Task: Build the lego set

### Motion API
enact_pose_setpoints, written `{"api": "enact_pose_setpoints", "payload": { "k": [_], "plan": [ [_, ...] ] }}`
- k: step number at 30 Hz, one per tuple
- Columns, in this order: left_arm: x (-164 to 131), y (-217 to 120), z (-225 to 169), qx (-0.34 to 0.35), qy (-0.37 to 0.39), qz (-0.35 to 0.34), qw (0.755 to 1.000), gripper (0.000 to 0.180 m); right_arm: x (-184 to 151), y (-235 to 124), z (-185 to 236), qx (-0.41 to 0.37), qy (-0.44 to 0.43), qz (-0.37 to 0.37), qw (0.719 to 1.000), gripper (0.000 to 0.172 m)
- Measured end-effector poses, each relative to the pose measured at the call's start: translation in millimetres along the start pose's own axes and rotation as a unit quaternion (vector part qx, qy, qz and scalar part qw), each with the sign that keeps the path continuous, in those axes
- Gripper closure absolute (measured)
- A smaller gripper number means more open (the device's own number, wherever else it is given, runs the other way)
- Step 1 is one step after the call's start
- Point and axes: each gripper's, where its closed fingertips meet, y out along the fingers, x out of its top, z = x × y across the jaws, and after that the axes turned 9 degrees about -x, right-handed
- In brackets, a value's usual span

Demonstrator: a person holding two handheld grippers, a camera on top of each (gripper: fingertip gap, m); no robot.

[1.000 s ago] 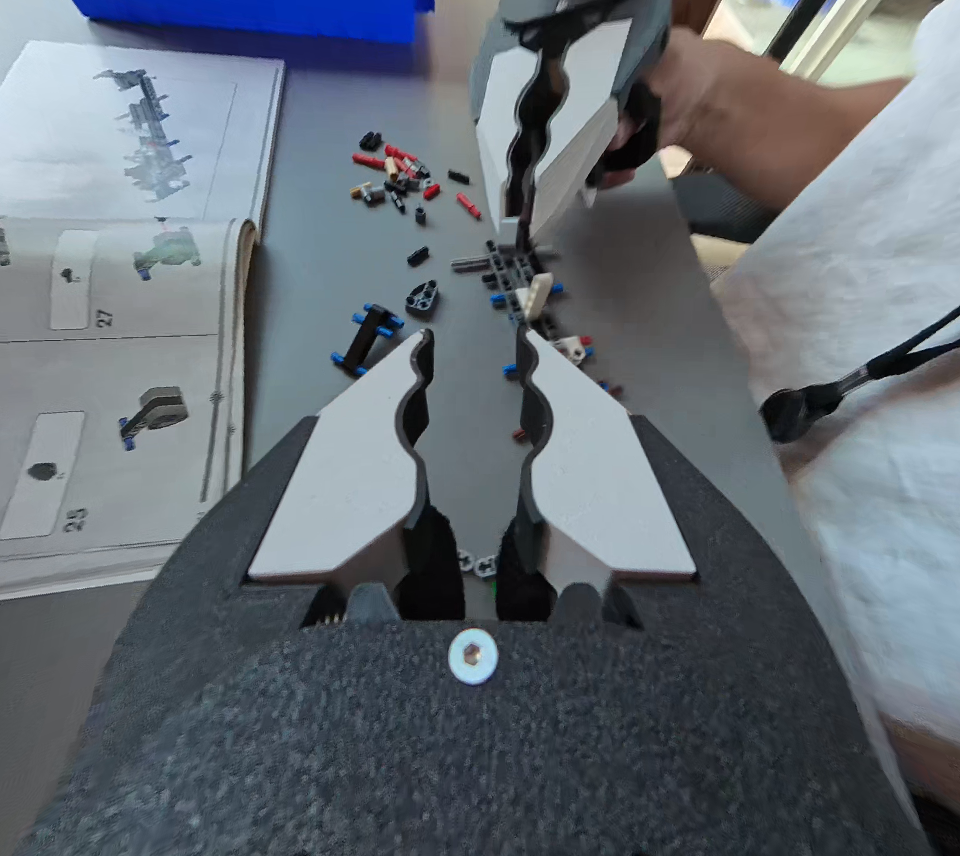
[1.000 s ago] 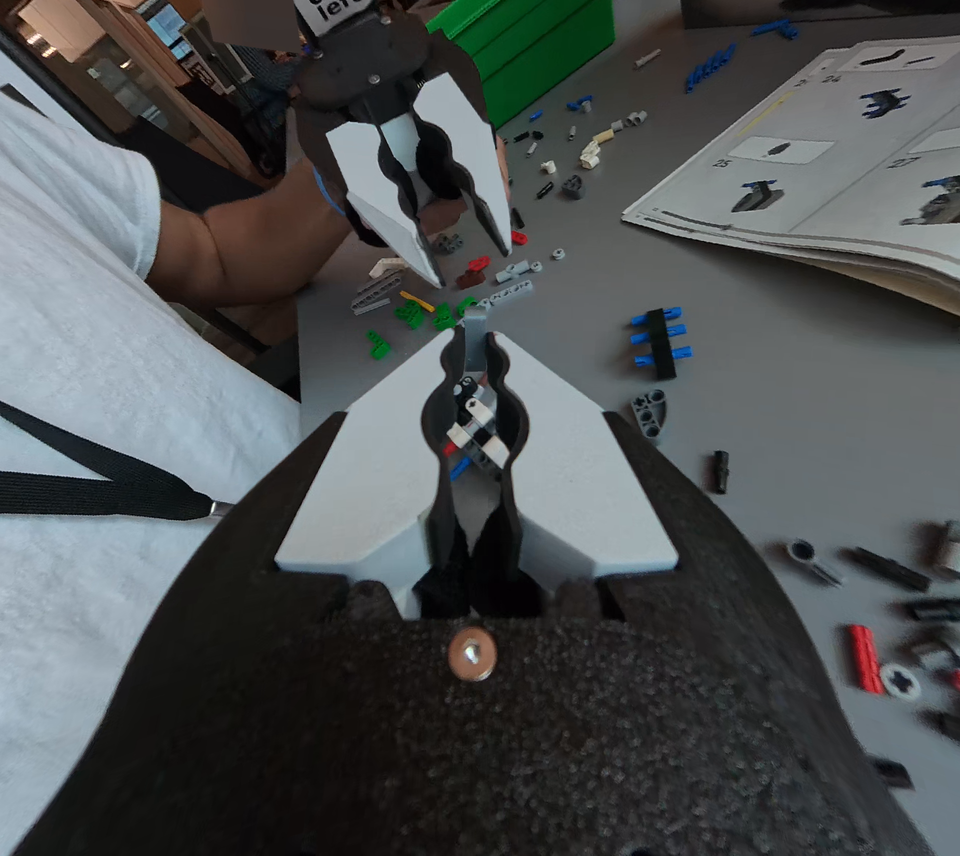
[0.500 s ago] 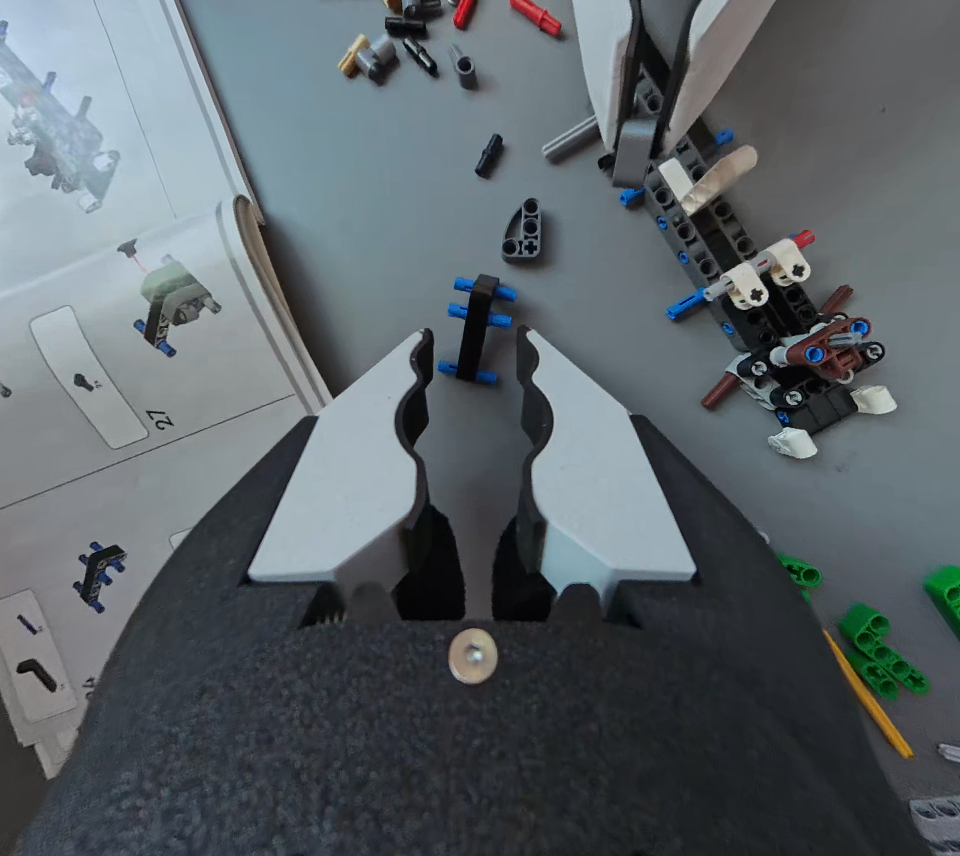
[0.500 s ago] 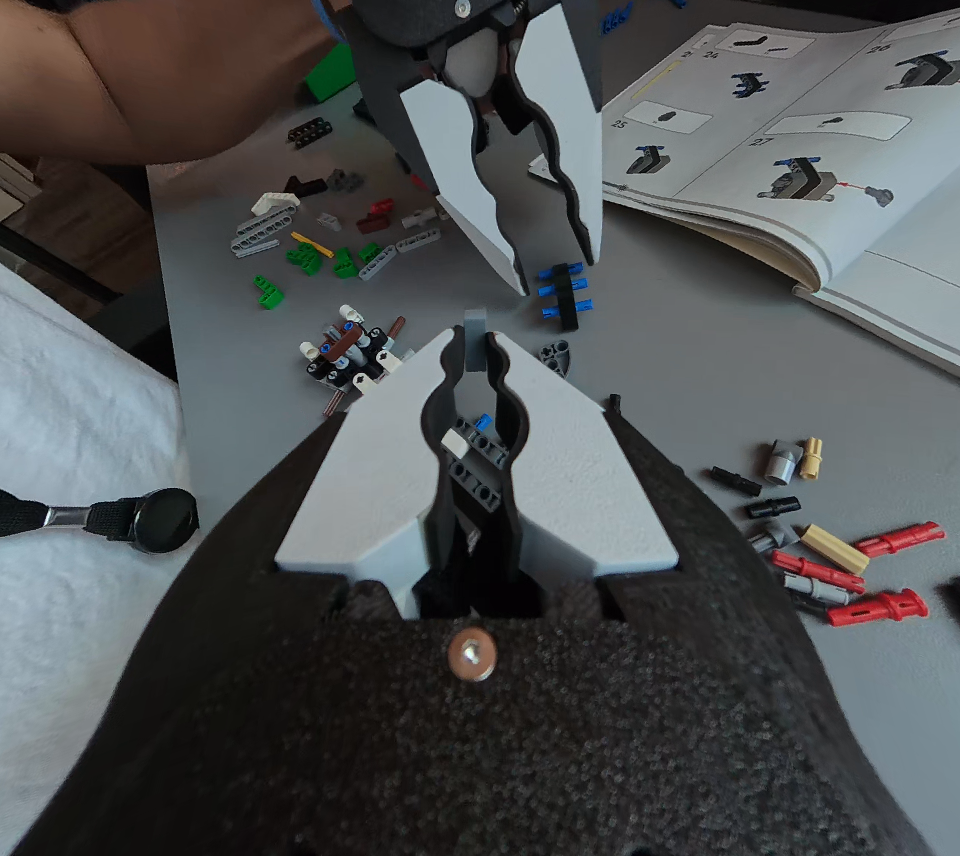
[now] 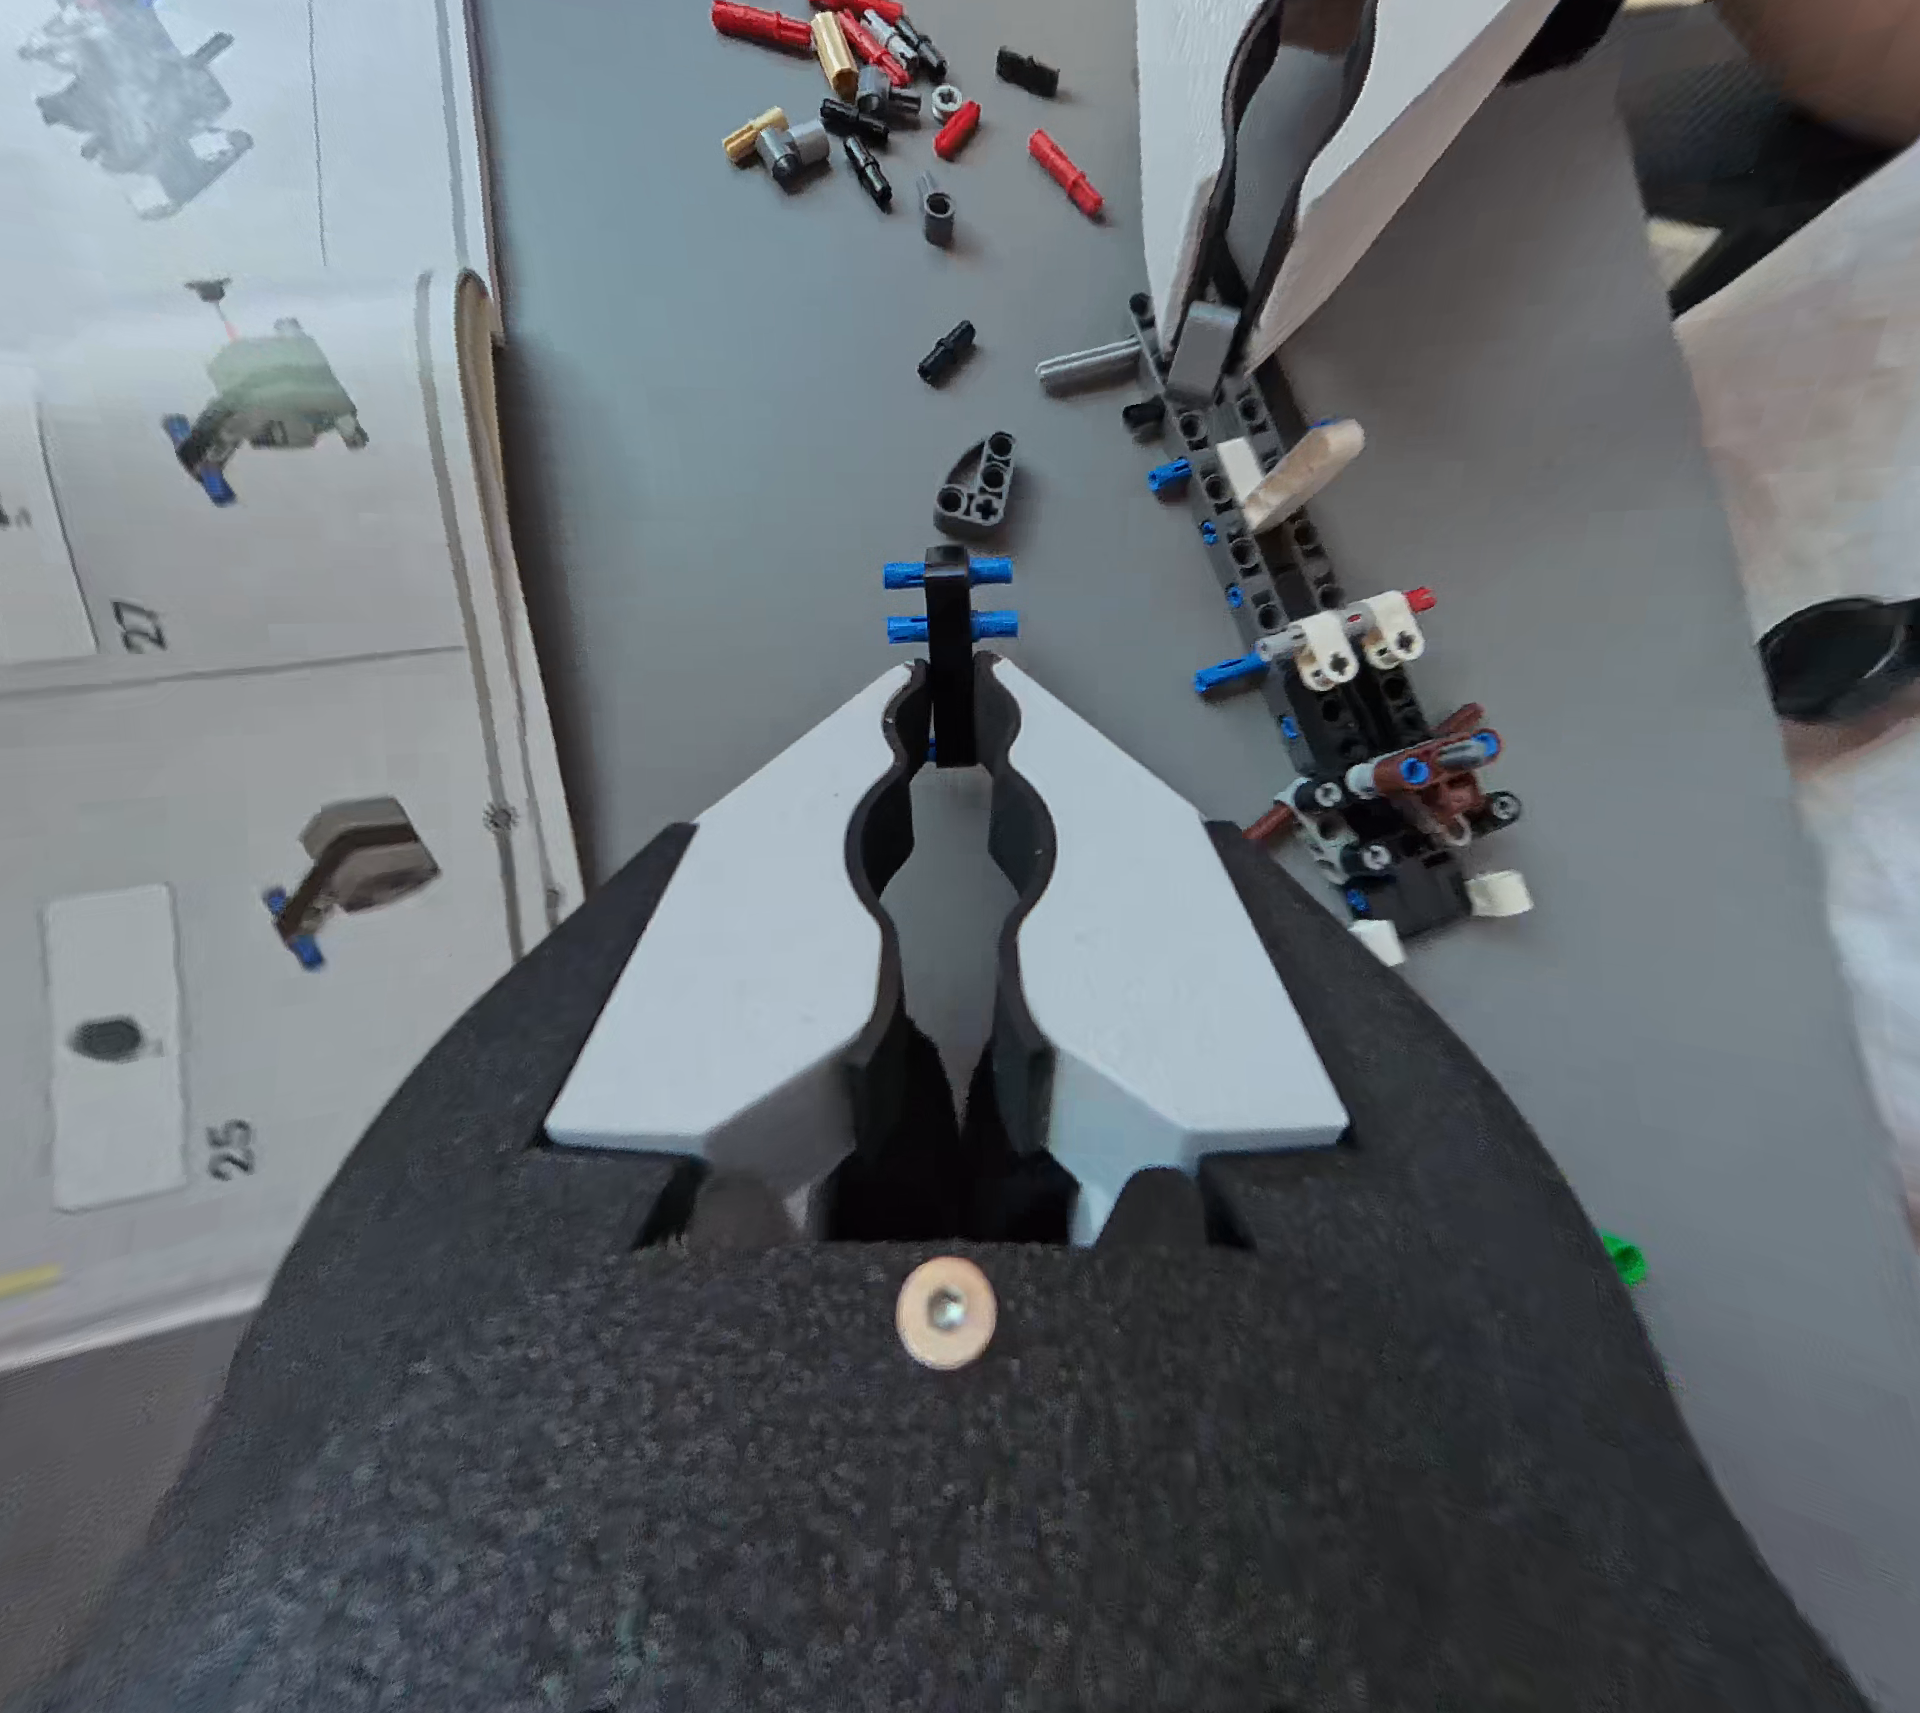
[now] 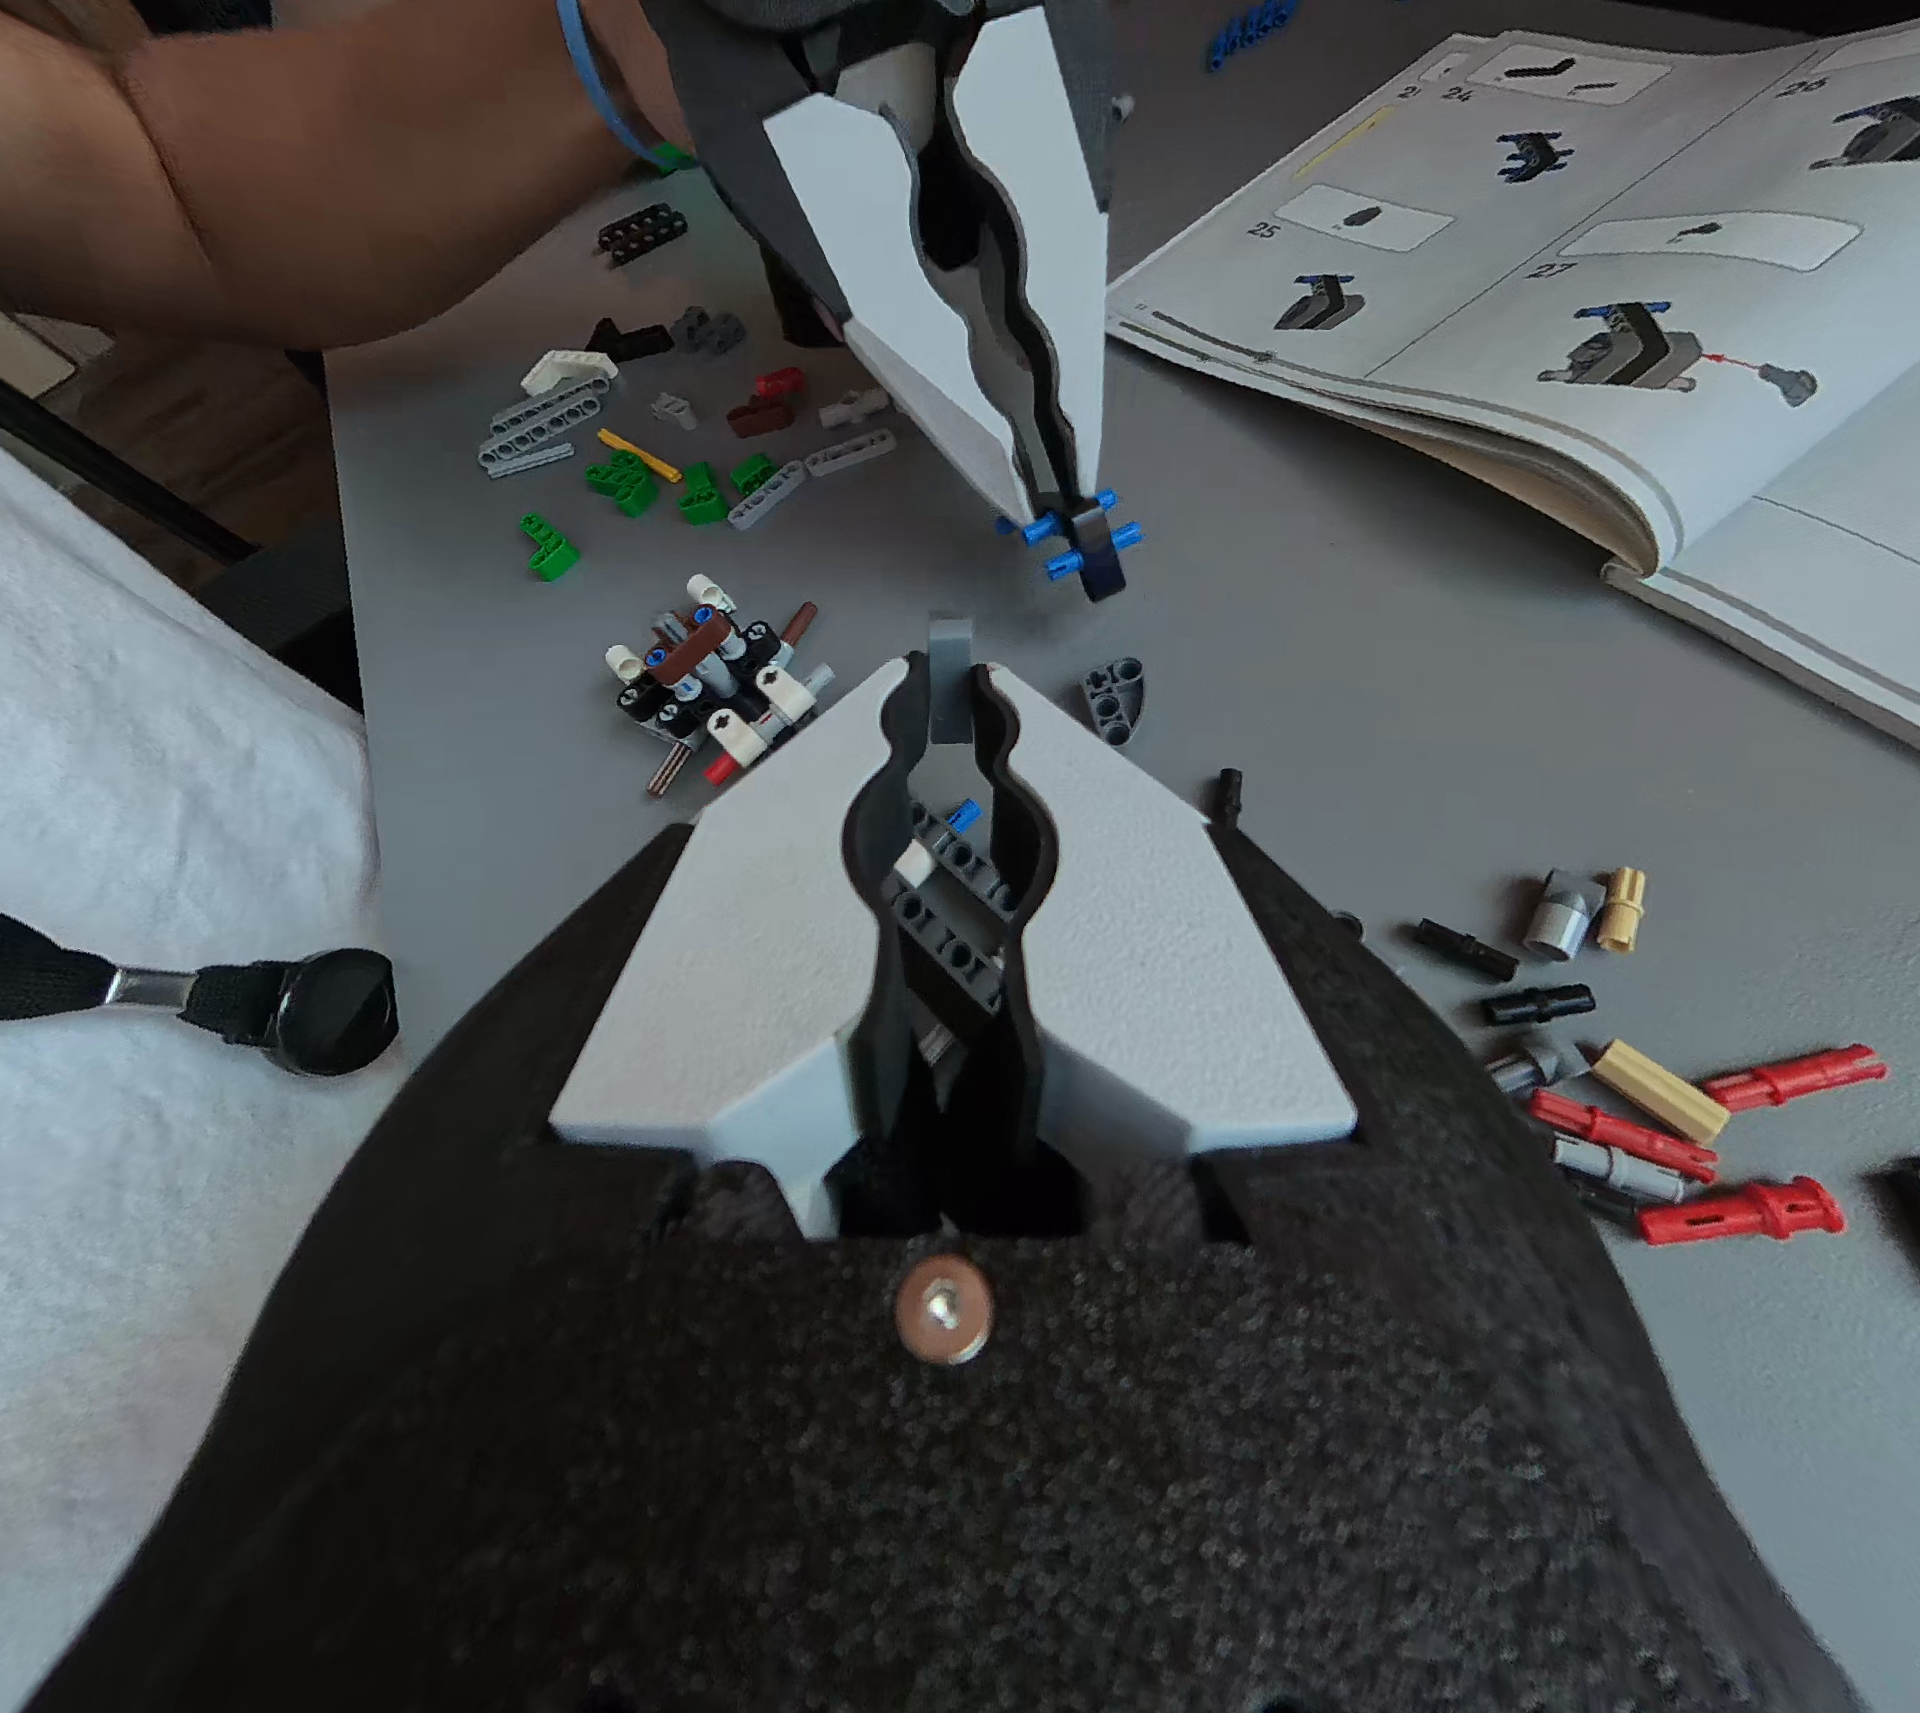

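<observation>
We see the left claw (image 5: 951, 676) pinching the near end of a short black plastic beam with blue pins (image 5: 951, 624) at frame centre; its long axis runs straight away from us, pins crosswise. The right claw (image 6: 951, 676) grips a grey upright tab (image 6: 951, 687) of the long grey-and-black brick assembly (image 5: 1278, 562) lying on the grey table (image 5: 727, 416), probably steadying it.
</observation>
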Motion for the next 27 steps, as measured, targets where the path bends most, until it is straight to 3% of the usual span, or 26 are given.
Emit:
{"api": "enact_pose_setpoints", "payload": {
  "k": [1, 7, 11, 15, 20, 27],
  "plan": [
    [-0.3, -4.0, -5.2, -0.003, -0.031, -0.025, 0.999, 0.174, -0.5, 0.3, 2.0, 0.006, -0.008, 0.003, 1.000, 0.165],
    [-5.6, -28.5, -21.4, -0.014, -0.189, -0.153, 0.970, 0.175, 11.3, -0.1, 18.1, 0.095, -0.073, 0.058, 0.991, 0.165],
    [-10.3, -43.0, -18.1, -0.017, -0.245, -0.211, 0.946, 0.175, 25.4, 8.1, 11.5, 0.154, -0.165, 0.140, 0.964, 0.165],
    [-16.6, -53.6, -12.4, 0.001, -0.255, -0.237, 0.938, 0.174, 44.8, 30.6, 11.0, 0.215, -0.226, 0.197, 0.929, 0.165],
    [-20.1, -60.1, -6.0, 0.043, -0.263, -0.240, 0.934, 0.174, 60.6, 61.3, 7.2, 0.207, -0.292, 0.245, 0.901, 0.166],
    [-16.3, -57.5, -10.3, -0.010, -0.315, -0.282, 0.906, 0.175, 47.0, 67.7, 15.4, 0.271, -0.269, 0.326, 0.865, 0.166]
  ]
}}
